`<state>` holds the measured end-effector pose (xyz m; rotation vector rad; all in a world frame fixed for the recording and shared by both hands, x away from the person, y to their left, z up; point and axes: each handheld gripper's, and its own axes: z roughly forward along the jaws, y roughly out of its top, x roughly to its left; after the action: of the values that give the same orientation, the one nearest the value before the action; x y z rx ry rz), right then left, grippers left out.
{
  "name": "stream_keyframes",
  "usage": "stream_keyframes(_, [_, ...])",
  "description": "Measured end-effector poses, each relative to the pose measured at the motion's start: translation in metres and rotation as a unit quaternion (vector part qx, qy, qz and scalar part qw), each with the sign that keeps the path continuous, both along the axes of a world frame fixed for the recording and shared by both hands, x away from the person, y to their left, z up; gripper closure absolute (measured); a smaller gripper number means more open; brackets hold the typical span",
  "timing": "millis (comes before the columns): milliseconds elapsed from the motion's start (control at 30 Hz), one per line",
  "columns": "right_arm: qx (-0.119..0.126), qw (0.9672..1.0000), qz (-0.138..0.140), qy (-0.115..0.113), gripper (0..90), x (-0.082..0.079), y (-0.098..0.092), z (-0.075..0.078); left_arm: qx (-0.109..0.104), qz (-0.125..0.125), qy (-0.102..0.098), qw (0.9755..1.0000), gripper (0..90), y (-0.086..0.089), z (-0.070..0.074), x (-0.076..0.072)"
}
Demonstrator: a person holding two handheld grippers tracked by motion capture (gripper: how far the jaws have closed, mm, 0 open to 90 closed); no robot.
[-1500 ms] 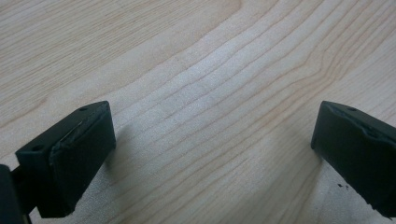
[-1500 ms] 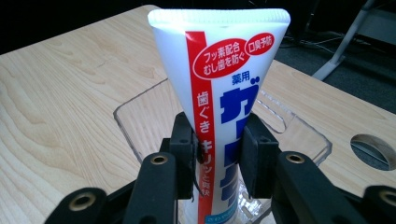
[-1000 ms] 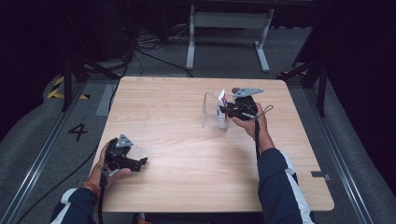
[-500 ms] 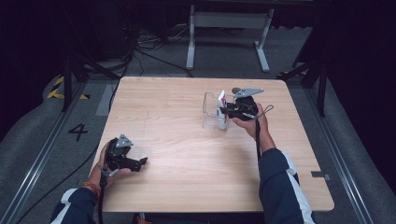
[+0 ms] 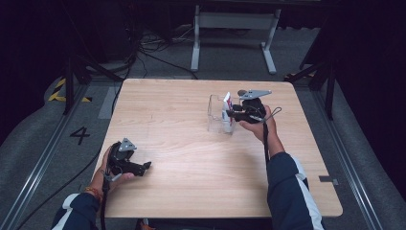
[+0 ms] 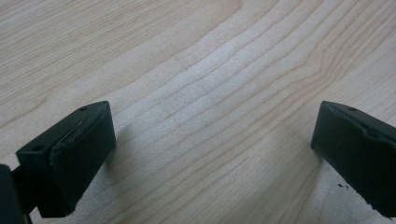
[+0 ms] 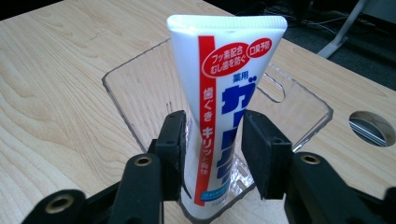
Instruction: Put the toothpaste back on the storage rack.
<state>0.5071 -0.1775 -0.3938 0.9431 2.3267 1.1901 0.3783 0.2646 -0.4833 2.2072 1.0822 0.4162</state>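
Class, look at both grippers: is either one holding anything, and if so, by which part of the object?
The right gripper clamps the toothpaste tube around its lower body, standing upright in the clear plastic holder. The left gripper is open over the bare table, holding nothing.

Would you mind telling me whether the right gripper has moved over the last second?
No. In the high view the right gripper stays at the same spot against the table's far right corner, holding the toothpaste tube.

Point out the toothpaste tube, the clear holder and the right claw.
toothpaste tube (image 7: 219, 88), right gripper view, printed front.
clear holder (image 7: 135, 100), right gripper view, back wall.
right claw (image 7: 212, 140), right gripper view, midway between its tips.
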Motion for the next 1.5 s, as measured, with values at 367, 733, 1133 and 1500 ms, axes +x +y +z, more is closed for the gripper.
stream_keyframes(367, [-0.009, 0.9999, 0.005, -0.007, 57.3, -0.007, -0.002, 0.006, 0.000, 0.000, 0.000, 1.0000, 0.3, 0.000, 0.000, 0.000])
stream_keyframes(733, [-0.027, 0.9995, 0.006, -0.016, 49.1, -0.016, -0.007, 0.015, 0.000, 0.000, 0.000, 1.0000, 0.3, 0.000, 0.000, 0.000])
stream_keyframes(1133, [-0.066, 0.9974, 0.005, -0.029, 40.8, -0.032, -0.011, 0.026, 0.000, 0.000, -0.001, 1.0000, 0.3, 0.000, 0.000, 0.000])
stream_keyframes(1500, [-0.086, 0.9959, -0.002, -0.027, 34.1, -0.042, -0.019, 0.030, 0.001, -0.001, -0.001, 1.0000, 0.5, 0.000, 0.000, 0.000])
